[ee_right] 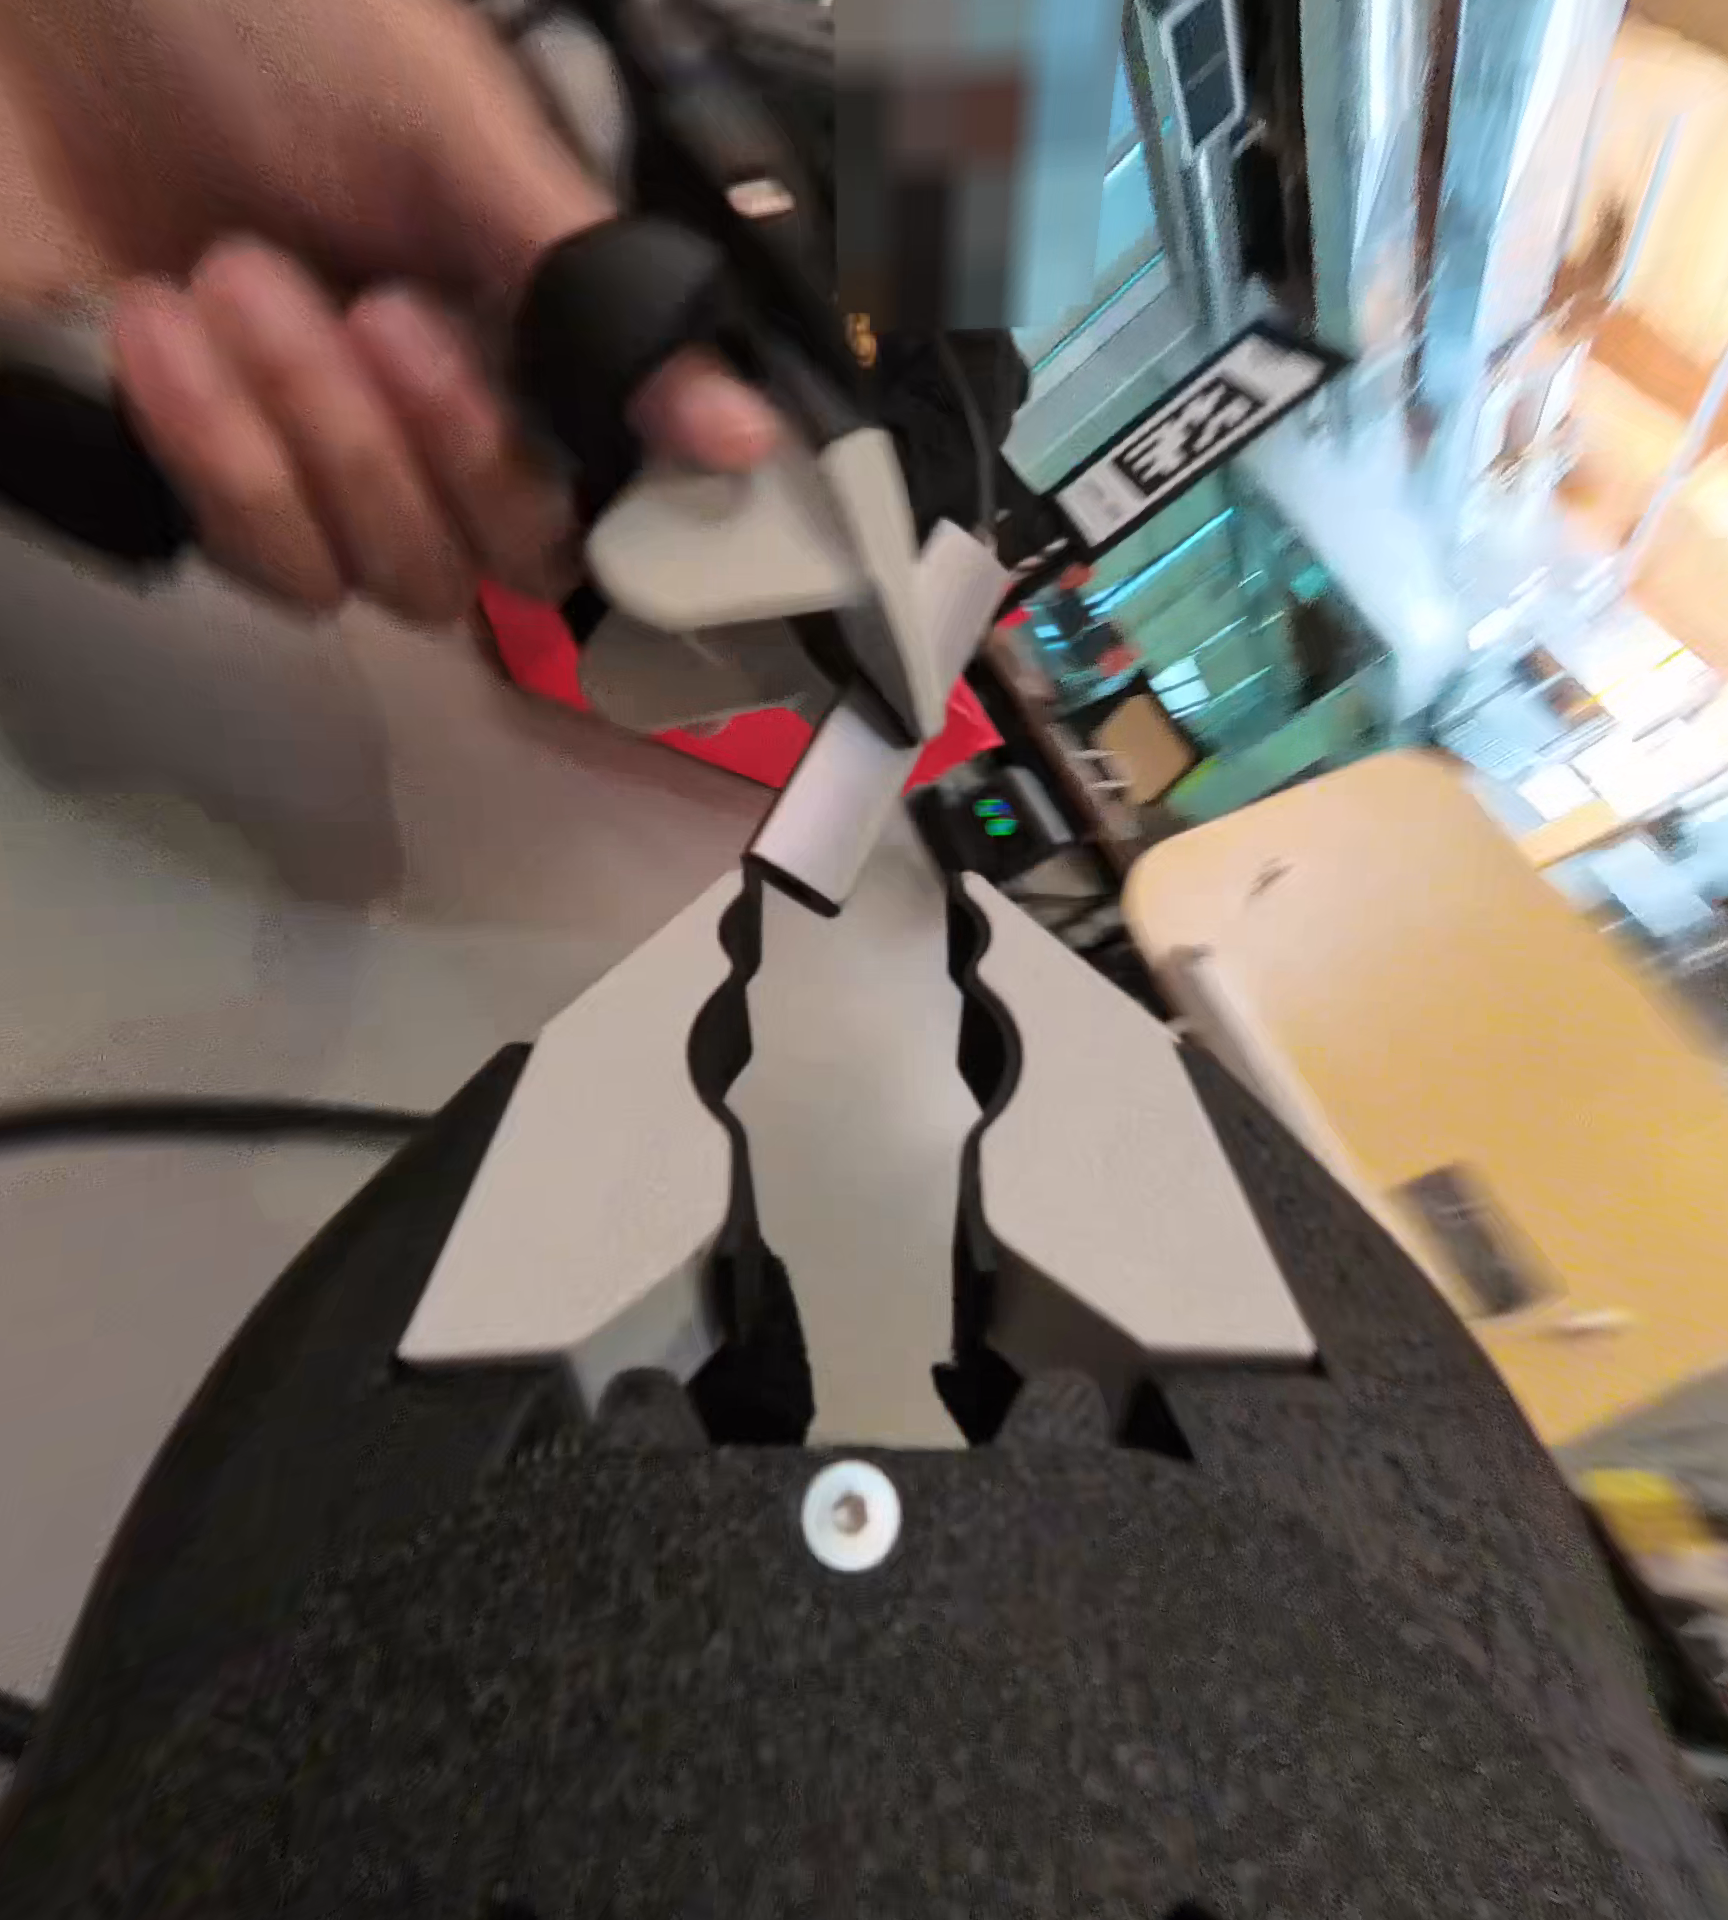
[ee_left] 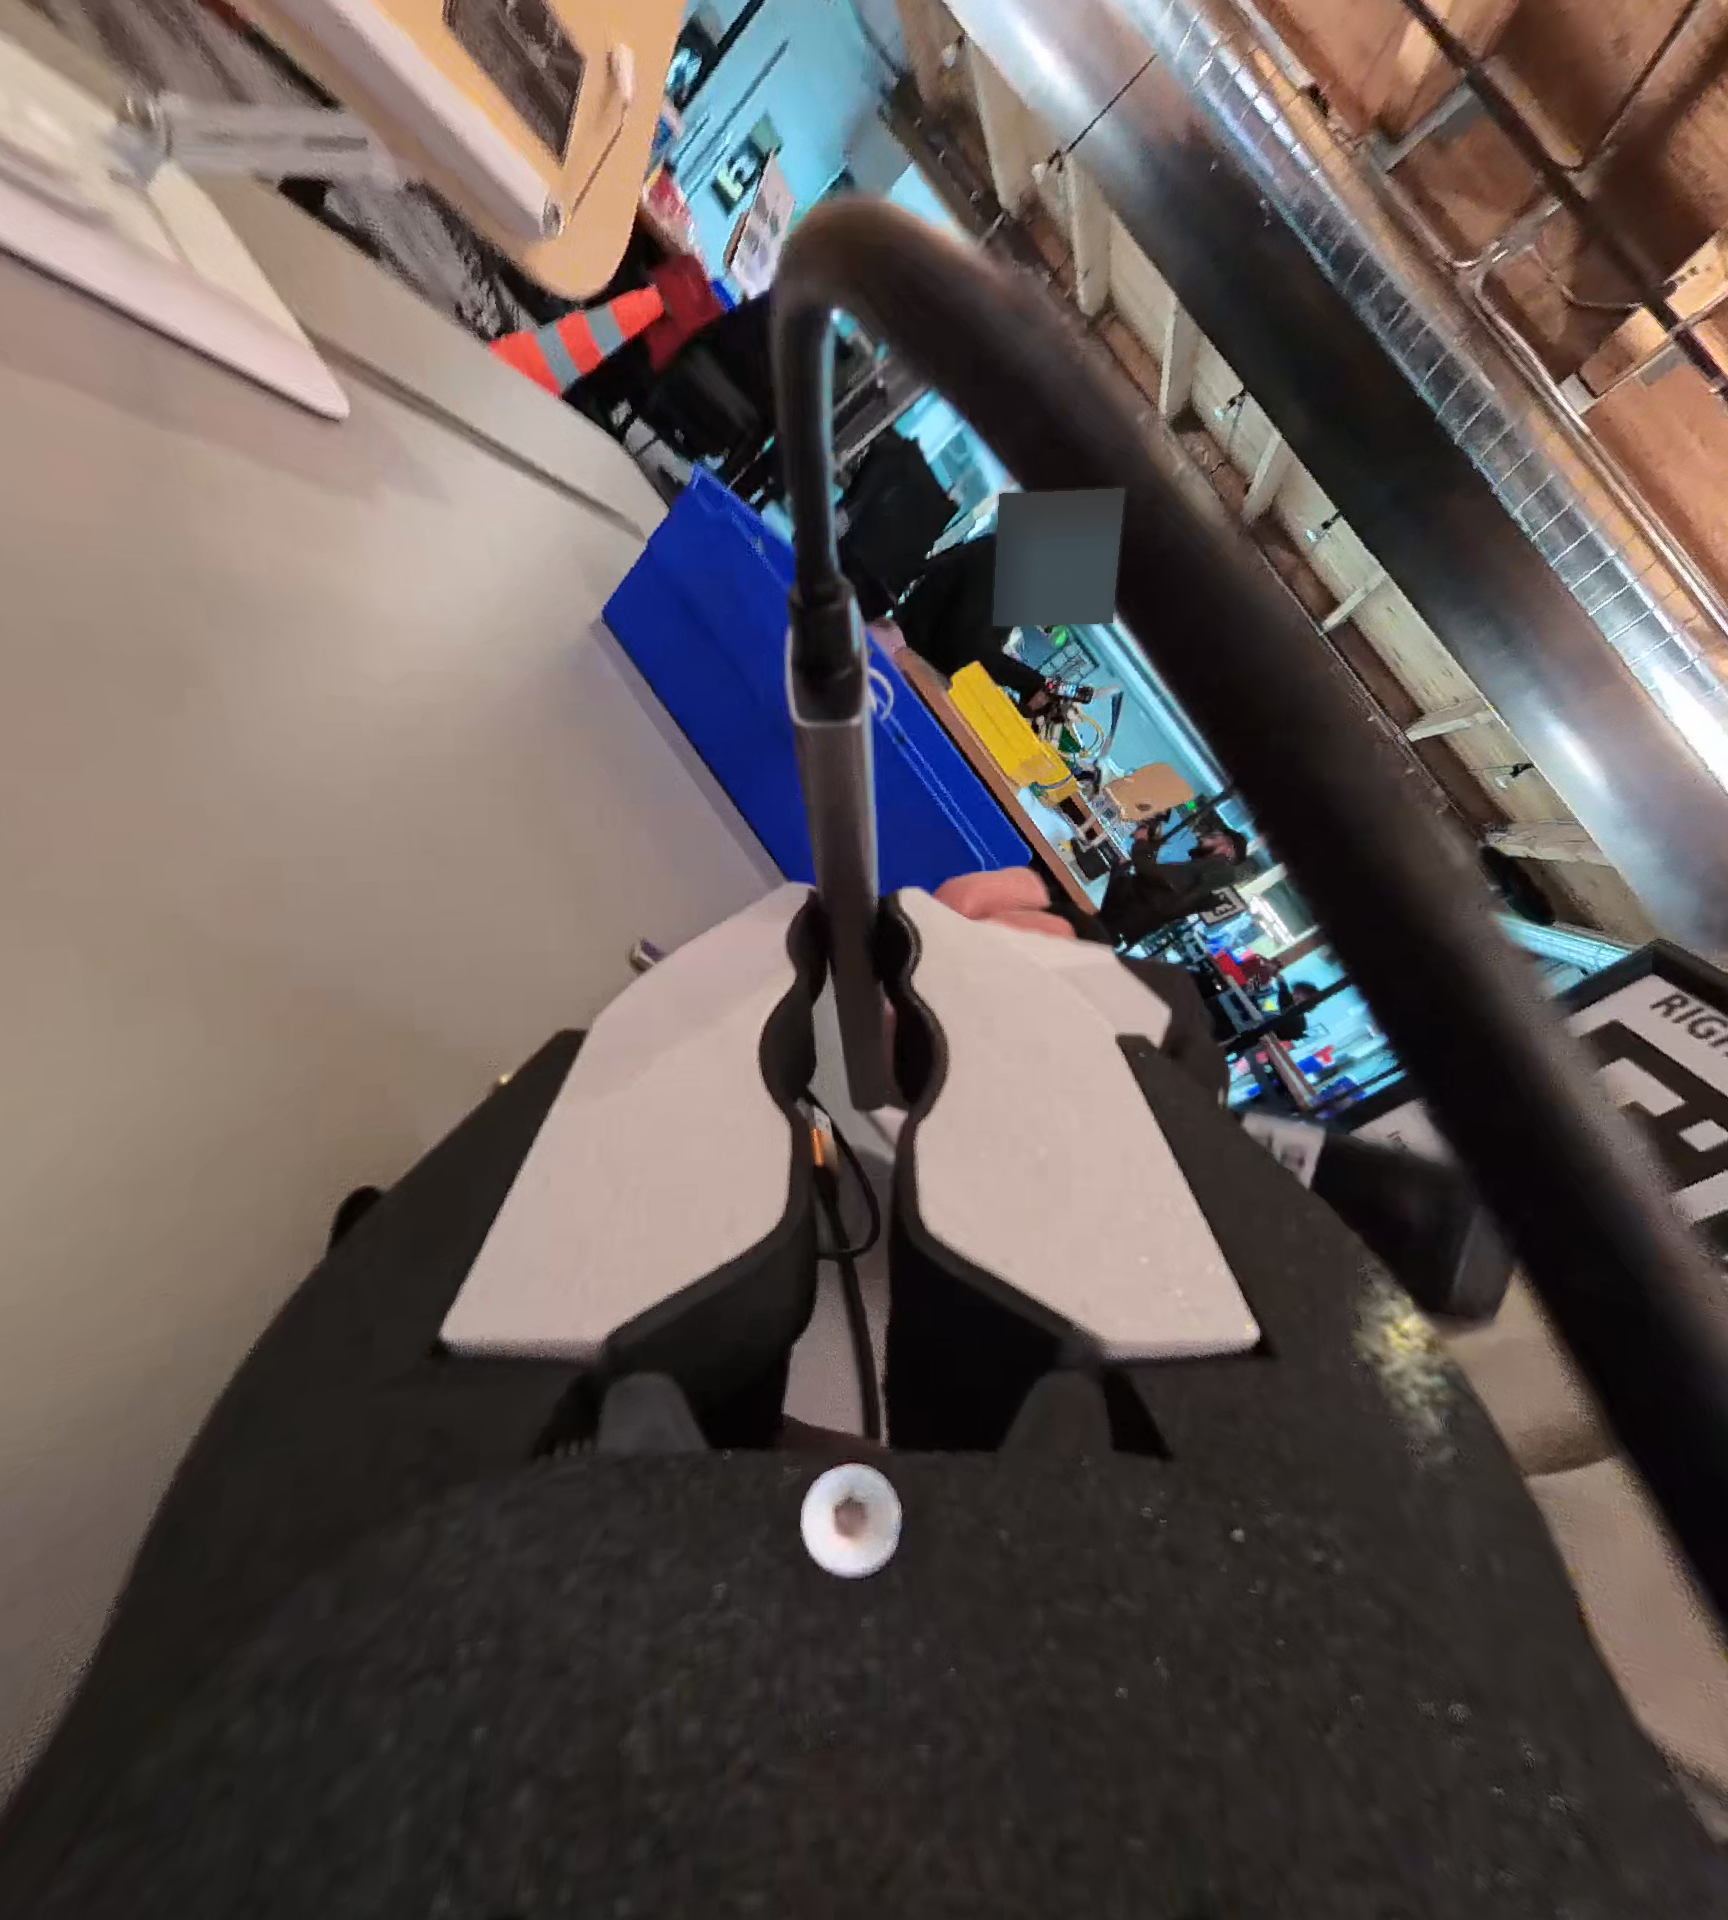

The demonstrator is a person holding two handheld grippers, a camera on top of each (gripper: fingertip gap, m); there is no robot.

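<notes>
While my left gripper [ee_left: 852, 956] clamps a slim adapter [ee_left: 844, 831] with its cable [ee_left: 1203, 582], my right gripper [ee_right: 855, 904] hangs released beside it.

A blue bin [ee_left: 735, 665] stands at twelve o'clock on the pale floor [ee_left: 216, 831]. An orange cone [ee_left: 590, 338] lies at eleven, a silver duct [ee_left: 1462, 436] runs at two, and a tan chair [ee_right: 1442, 997] sits at three.

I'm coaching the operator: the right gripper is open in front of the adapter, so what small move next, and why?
Probably ease the right gripper forward: its jaws are open and the grey adapter, clamped by the left gripper, hangs just ahead of its fingertips.
</notes>
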